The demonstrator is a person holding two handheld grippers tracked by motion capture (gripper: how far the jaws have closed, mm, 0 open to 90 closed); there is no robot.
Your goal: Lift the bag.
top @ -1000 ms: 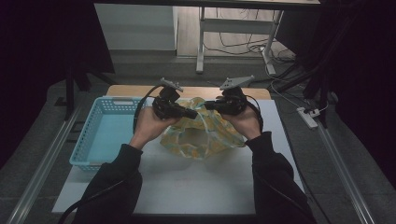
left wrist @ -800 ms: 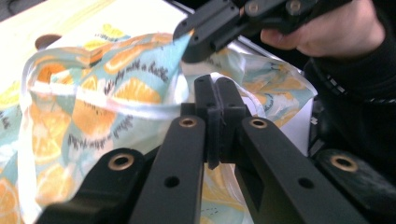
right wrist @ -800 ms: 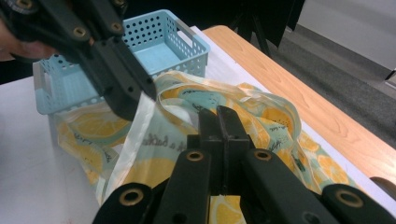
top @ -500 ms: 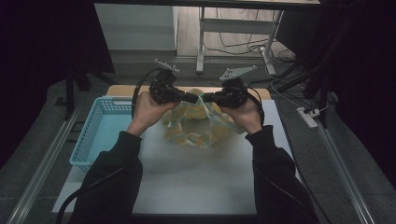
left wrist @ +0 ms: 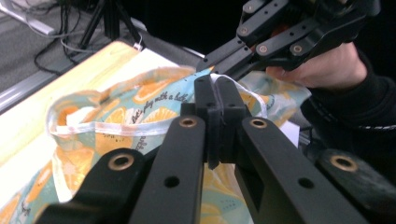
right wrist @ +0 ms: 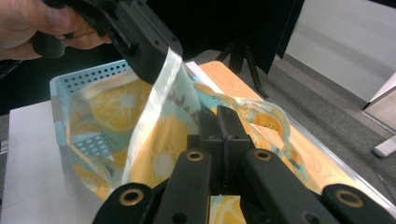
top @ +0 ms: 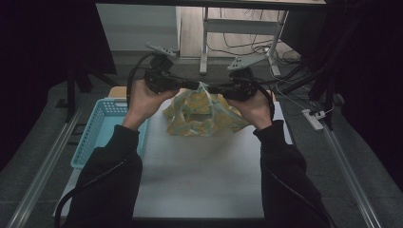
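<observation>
I hold the orange-print bag (top: pixel 204 113) up above the white table (top: pixel 199 175), and it hangs down from my two grippers. My left gripper (top: pixel 192 86) has its jaws pressed together on the upper edge of the bag. My right gripper (top: pixel 212 88) is clamped on the same edge, just beside the left one, tips almost meeting. The blue basket (top: pixel 102 126) stands to the left of the bag.
</observation>
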